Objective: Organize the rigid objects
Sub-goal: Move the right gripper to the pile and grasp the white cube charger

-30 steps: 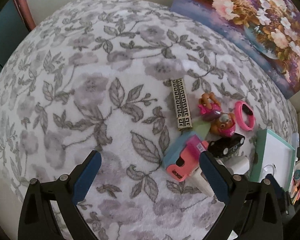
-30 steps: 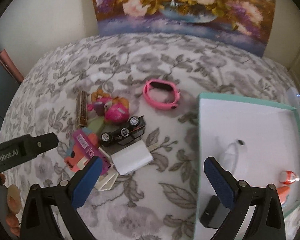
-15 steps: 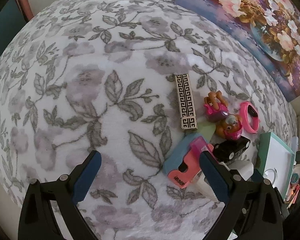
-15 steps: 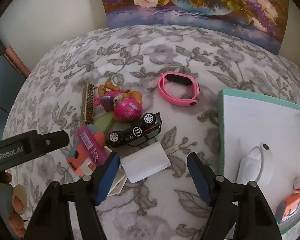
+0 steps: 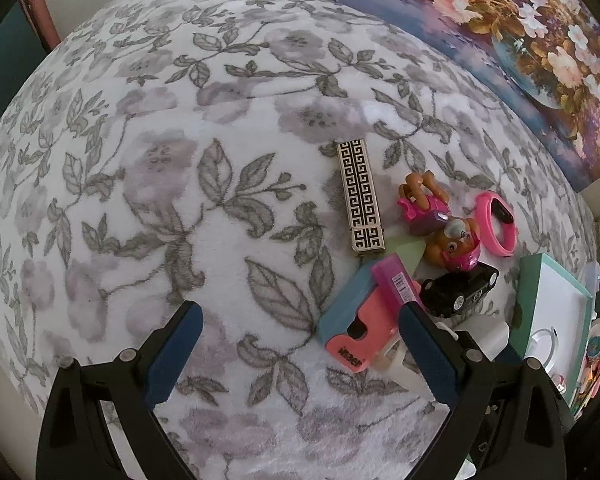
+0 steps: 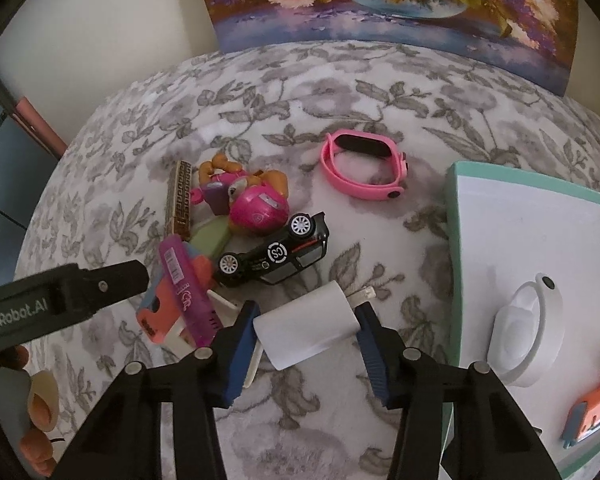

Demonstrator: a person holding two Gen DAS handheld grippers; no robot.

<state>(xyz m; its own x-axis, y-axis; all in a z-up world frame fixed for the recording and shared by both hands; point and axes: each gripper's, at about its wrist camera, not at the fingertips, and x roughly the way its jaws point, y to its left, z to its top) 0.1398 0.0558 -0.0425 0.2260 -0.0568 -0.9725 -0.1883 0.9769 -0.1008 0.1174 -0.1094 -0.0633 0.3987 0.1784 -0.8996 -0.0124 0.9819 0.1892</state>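
Note:
My right gripper (image 6: pixel 306 312) is closing on a white charger block (image 6: pixel 306 322) that lies on the flowered blanket; both blue pads stand against its sides. Just beyond it lie a black toy car (image 6: pixel 274 252), a pink-helmeted pup figure (image 6: pixel 256 208), a pink wristband (image 6: pixel 364 168), a gold patterned bar (image 5: pixel 362 196) and a purple box (image 6: pixel 186 292) on an orange and teal case (image 5: pixel 352 328). My left gripper (image 5: pixel 300 316) hangs open over bare blanket left of the pile, nothing between its fingers.
A white tray with a teal rim (image 6: pixel 456 208) sits to the right and holds a white round device (image 6: pixel 524 332) and an orange item (image 6: pixel 592 408). A flower painting (image 6: pixel 380 0) leans at the back. A hand (image 6: pixel 40 404) shows at lower left.
My right gripper swung left from over the tray edge and narrowed until its pads reached the white charger block. The left gripper stayed open and barely shifted.

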